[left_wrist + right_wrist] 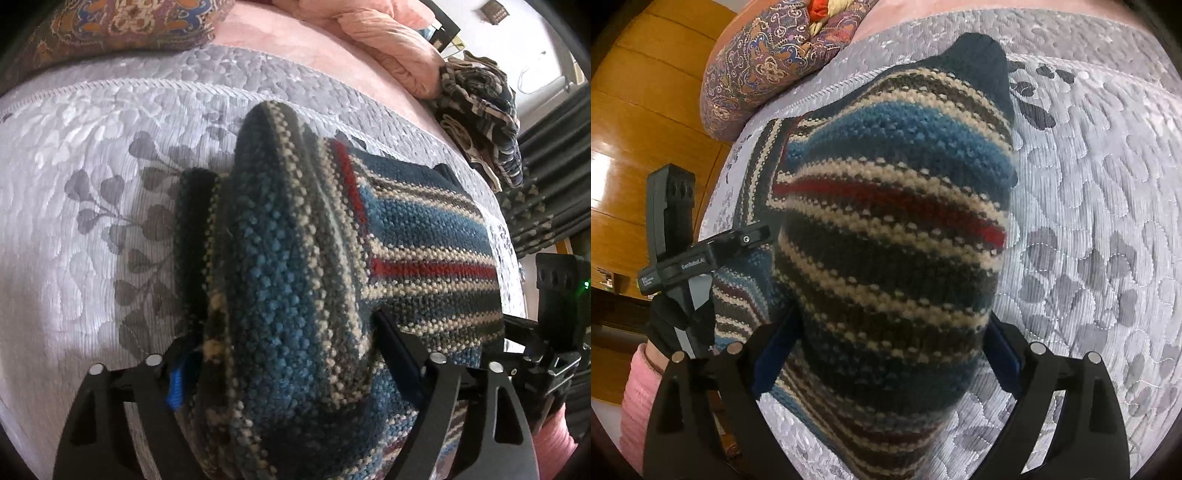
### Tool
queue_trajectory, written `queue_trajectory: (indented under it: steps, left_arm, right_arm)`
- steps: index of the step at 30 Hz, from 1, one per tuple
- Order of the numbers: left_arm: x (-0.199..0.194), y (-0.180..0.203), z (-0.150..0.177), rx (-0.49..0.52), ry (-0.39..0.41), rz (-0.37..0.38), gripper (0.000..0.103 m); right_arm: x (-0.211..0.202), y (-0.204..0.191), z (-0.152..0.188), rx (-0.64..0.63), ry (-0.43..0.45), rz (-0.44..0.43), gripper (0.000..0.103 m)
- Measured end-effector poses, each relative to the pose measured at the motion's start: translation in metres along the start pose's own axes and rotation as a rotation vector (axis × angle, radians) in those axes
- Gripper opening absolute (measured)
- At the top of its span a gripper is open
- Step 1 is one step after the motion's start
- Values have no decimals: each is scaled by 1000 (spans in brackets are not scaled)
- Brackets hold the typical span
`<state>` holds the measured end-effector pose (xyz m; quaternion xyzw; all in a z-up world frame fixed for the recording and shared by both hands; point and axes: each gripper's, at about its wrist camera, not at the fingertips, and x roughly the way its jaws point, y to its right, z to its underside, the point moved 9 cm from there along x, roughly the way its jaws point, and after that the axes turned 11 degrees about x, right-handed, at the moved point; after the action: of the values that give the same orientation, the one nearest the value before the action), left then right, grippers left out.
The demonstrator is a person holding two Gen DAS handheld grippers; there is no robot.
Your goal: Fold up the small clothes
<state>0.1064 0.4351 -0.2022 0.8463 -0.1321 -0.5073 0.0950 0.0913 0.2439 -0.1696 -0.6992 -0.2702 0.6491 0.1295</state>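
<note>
Two grippers are each gripping the same striped knit garment [295, 280] — a small sweater banded in blue, cream, dark grey and red — which is lying on a grey quilted bedspread [92, 192] stitched with leaf shapes. In the left wrist view, the left gripper [291, 373] is clamping a thick bunched fold of the knit between its fingers [399, 354]; the fold is rising up and filling the middle of the picture, while the rest of the garment is spreading flat beyond it toward the right edge of the bed; part of the right gripper [557, 295] is showing at the far right, beside the garment's edge, with a pink sleeve [554, 435] below it. In the right wrist view, the right gripper [894, 354] is closing on another raised fold of the sweater [894, 229], its blue-padded fingers [1004, 354] pressing the knit from both sides; a dark navy cuff or hem is topping the fold; the left gripper [701, 254] is sitting just beside the garment at the left, held by a hand in a dark glove [668, 325] with a pink sleeve [639, 398] under it. A paisley-patterned cushion [768, 66] is resting at the head of the bedspread; pink bedding [388, 40] and a crumpled dark patterned cloth [476, 107] are lying further back — well apart from the sweater; a wooden panel [639, 110] is standing past the bed's edge.
</note>
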Motion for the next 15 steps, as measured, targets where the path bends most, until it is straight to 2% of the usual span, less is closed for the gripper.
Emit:
queue_trajectory:
  steps: [4,7,13,15]
  left_arm:
    - [-3,0,0,8,17,13,64]
    - [-4,-2,0,1,31,28,57]
    - [-9,-8,4,-16,64,57,52]
    - [-12,-9,6,-30,74,63,49]
  right_arm:
    - [1,0,0,-1,-3,-6,90]
    - [2,-2,-2,3,-8,-17,90]
    - [3,-5,-3,-5,-23,-37,90]
    - [0,-3,-3,-5,-18,-59,77]
